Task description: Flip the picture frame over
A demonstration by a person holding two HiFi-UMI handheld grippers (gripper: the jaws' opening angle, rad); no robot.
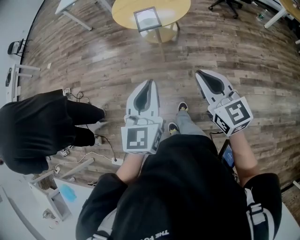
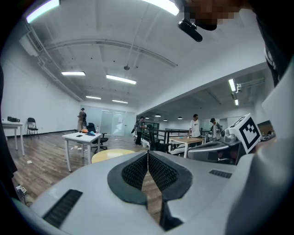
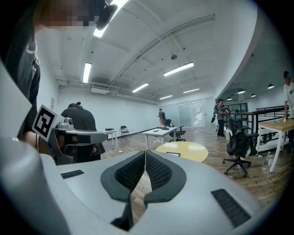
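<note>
The round yellow table (image 1: pixel 124 14) is cut off by the head view's top edge; the grey-rimmed rectangular picture frame (image 1: pixel 147 19) on it is too small to tell its face.

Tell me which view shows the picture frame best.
Head view: the picture frame lies whole on the round table, seen from above. Right gripper view shows it flat and tiny; left gripper view shows none of it.

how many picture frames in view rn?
1. The picture frame lies on the round yellow table at the top of the head view. The far tables in the gripper views are too small to rule out others.
</note>
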